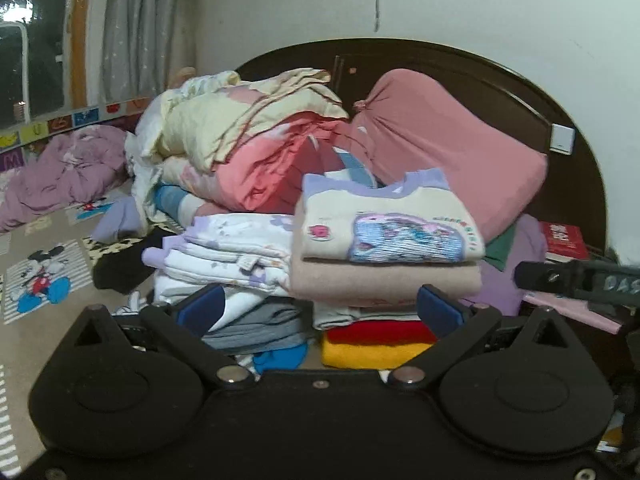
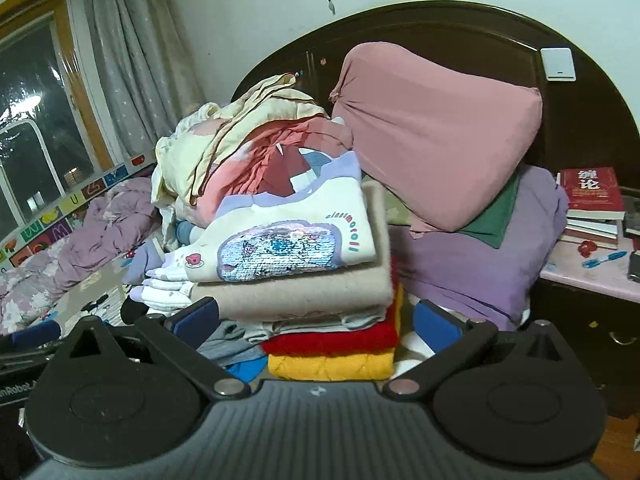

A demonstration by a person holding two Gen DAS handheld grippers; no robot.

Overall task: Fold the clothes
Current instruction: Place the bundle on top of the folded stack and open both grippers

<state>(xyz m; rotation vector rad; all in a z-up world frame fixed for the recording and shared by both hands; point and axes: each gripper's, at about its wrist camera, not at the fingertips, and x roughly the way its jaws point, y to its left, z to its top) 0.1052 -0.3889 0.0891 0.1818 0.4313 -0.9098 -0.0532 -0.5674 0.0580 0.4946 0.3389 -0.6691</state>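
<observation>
A stack of folded clothes stands on the bed in front of both grippers. On top lies a cream sweatshirt with a sequin patch (image 1: 384, 224) (image 2: 288, 236), over a beige knit (image 1: 384, 284) (image 2: 296, 292), a red garment (image 1: 380, 332) (image 2: 332, 340) and a yellow one (image 1: 372, 354) (image 2: 332, 366). A second stack of white floral clothes (image 1: 228, 256) stands to its left. My left gripper (image 1: 320, 308) is open and empty, close in front of the stack. My right gripper (image 2: 316, 320) is open and empty, its fingers either side of the stack's lower layers.
A heap of cream and pink bedding (image 1: 248, 136) and a pink pillow (image 2: 436, 128) lie behind against the dark headboard (image 2: 460, 28). A purple quilt (image 1: 60, 172) lies far left. A bedside table (image 2: 592, 280) with books (image 2: 592, 200) stands at right.
</observation>
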